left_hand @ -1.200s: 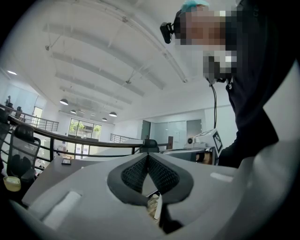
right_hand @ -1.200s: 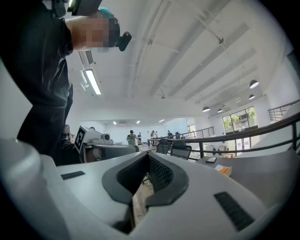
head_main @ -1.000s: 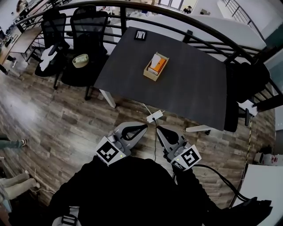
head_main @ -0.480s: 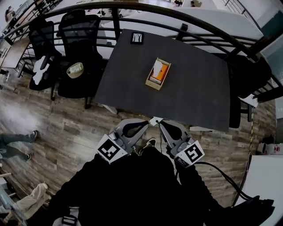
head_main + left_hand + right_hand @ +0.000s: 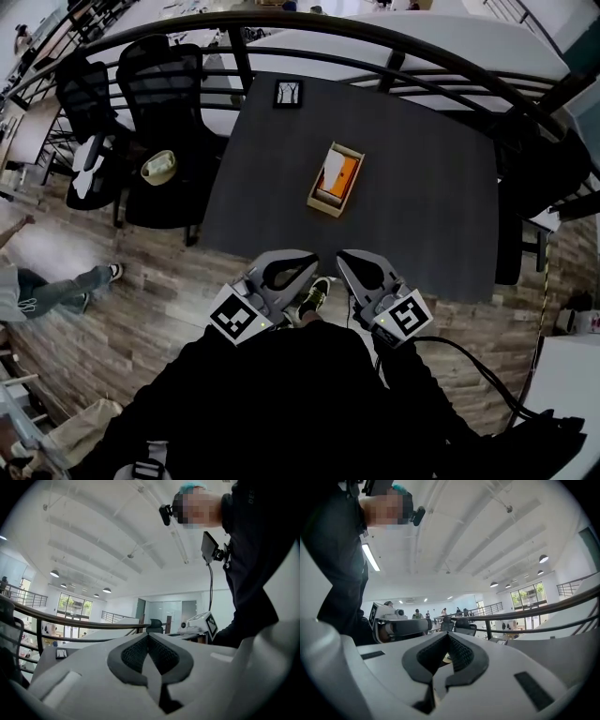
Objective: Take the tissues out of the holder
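Since a second ago I have walked up to the dark table [image 5: 427,216]: its near edge, which lay well ahead of my claws, now sits right at their tips, and the wooden holder [image 5: 323,201] has drawn closer in the head view. My left gripper [image 5: 313,262] and right gripper [image 5: 339,256] are side by side, pointing level towards the table. Both are clenched, the ribbed pads meeting at the tips with nothing between them. The holder stands near the middle of the tabletop, well apart from both claws, with the white tissues [image 5: 331,171] upright in its left part and an orange pack [image 5: 348,174] beside them. A small black-framed card [image 5: 289,93] lies at the far edge, and a black chair [image 5: 167,103] stands to the table's left.
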### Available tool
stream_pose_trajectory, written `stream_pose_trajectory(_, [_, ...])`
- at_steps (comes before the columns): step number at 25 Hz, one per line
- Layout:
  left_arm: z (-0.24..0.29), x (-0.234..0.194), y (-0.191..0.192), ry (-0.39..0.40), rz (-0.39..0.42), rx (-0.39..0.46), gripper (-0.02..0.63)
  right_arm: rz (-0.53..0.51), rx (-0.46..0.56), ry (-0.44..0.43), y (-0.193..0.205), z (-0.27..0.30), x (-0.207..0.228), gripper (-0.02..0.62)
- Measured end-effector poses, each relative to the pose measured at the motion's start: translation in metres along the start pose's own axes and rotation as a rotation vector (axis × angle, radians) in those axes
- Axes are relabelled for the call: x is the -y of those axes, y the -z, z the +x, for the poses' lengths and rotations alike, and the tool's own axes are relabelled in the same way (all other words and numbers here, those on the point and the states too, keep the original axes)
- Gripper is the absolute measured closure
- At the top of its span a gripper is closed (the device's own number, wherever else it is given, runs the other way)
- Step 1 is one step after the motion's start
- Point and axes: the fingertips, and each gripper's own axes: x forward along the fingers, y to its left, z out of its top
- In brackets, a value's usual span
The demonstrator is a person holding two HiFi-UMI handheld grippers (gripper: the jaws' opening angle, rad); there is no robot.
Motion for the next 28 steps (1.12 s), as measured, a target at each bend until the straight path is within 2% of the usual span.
stream_pose_trajectory(9, [0.056,-0.041,0.003,-0.036,0.021,-0.009,0.6,0.084,-0.08,0.015,0.013,0.025,0.075,0.592])
stream_pose_trajectory(18, [0.079,-0.111,0.022,-0.039,0.011,-0.01,0.6,0.248,-0.202,0.208,0.077,0.074,0.163,0.589])
stream_pose_trajectory(22, [0.089,-0.131,0.033,0.022,0.015,-0.031,0.6,0.342,-0.312,0.343,0.125,0.093,0.204,0.514])
stream_pose_trajectory(28, [0.099,-0.163,0.037,0.102,0.0,-0.038,0.6,0.547,-0.51,0.502,0.206,0.121,0.247,0.399])
